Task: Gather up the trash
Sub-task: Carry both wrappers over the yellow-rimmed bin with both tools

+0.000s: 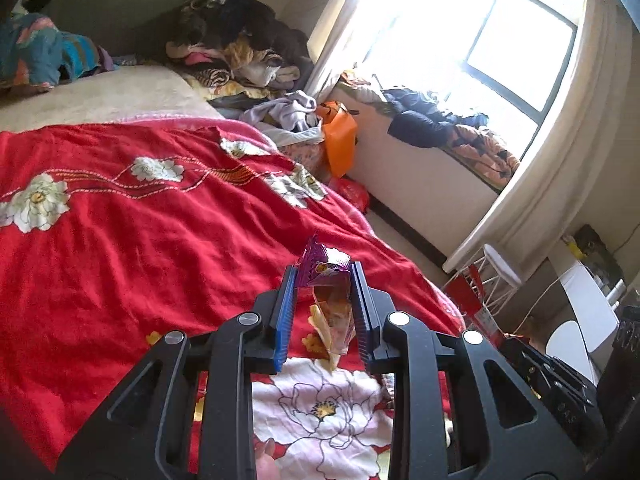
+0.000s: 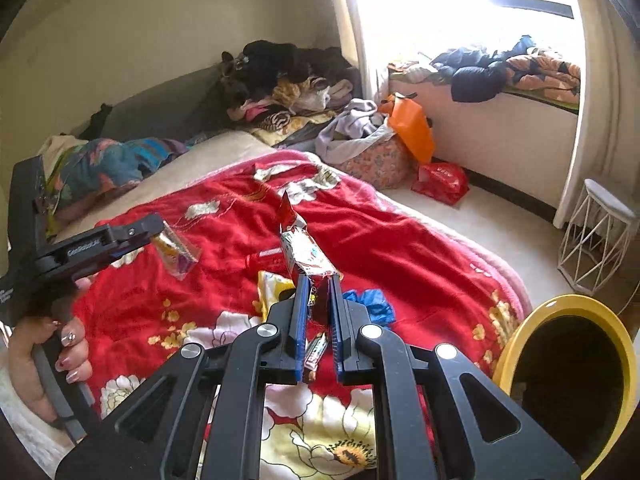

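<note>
My left gripper (image 1: 323, 272) is shut on a purple and yellow snack wrapper (image 1: 326, 280), held above the red flowered blanket (image 1: 140, 240). The right wrist view shows that same left gripper (image 2: 154, 232) at the left, a hand (image 2: 60, 344) on its handle, with the wrapper (image 2: 176, 252) hanging from its tips. My right gripper (image 2: 319, 280) is shut on a red and white wrapper (image 2: 300, 252) that sticks up past its fingers. On the blanket under it lie a blue scrap (image 2: 372, 304), a red packet (image 2: 264, 258) and a yellow and white wrapper (image 2: 270, 284).
A yellow bin (image 2: 568, 380) with a dark inside stands at the lower right, beside the bed. A white wire stool (image 2: 596, 236) is on the floor past it. Heaped clothes (image 2: 288, 80) and an orange bag (image 2: 412, 124) fill the far corner under the window.
</note>
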The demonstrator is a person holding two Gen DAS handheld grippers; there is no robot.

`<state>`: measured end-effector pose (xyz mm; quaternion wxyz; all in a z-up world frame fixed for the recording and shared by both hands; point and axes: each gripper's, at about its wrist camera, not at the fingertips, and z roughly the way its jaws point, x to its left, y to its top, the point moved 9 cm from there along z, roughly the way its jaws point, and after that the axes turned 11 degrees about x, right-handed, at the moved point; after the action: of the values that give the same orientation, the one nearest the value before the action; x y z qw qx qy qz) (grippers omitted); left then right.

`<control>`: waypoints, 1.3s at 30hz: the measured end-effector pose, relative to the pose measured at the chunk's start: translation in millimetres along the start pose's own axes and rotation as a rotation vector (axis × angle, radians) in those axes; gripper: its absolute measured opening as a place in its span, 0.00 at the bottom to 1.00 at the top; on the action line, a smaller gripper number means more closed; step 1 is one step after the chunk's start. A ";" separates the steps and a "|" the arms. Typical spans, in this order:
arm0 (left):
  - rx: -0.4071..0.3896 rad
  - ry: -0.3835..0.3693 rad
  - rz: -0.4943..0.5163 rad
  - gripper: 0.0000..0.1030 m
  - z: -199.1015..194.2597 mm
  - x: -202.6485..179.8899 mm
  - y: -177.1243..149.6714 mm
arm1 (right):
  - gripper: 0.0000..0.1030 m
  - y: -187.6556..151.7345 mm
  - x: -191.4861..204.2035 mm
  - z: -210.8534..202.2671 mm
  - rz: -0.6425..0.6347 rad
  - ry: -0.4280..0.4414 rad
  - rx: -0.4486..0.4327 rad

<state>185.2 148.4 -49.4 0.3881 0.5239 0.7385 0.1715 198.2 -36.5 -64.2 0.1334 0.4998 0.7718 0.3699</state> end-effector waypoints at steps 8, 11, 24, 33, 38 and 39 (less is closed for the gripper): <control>-0.013 -0.019 0.041 0.20 -11.2 -22.8 0.0 | 0.10 2.9 -23.4 -22.2 0.051 -0.030 -0.046; -0.015 -0.030 0.057 0.20 -13.2 -32.2 0.3 | 0.10 2.4 -33.9 -30.4 0.076 -0.035 -0.059; -0.018 -0.074 0.159 0.20 -18.4 -88.5 -6.6 | 0.10 -8.9 -92.4 -84.6 0.190 -0.057 -0.148; -0.005 -0.123 0.211 0.20 -14.0 -138.6 -18.0 | 0.10 -24.7 -127.8 -105.7 0.259 -0.070 -0.177; 0.012 -0.148 0.243 0.20 -7.2 -164.4 -27.9 | 0.10 -37.8 -150.2 -110.9 0.300 -0.119 -0.172; 0.015 -0.154 0.250 0.20 -5.2 -170.1 -30.4 | 0.10 -40.5 -155.0 -112.8 0.307 -0.129 -0.174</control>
<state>187.3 -16.9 0.8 0.4153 0.6264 0.6369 0.1722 178.0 -229.9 -40.2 0.1673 0.6210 0.6414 0.4183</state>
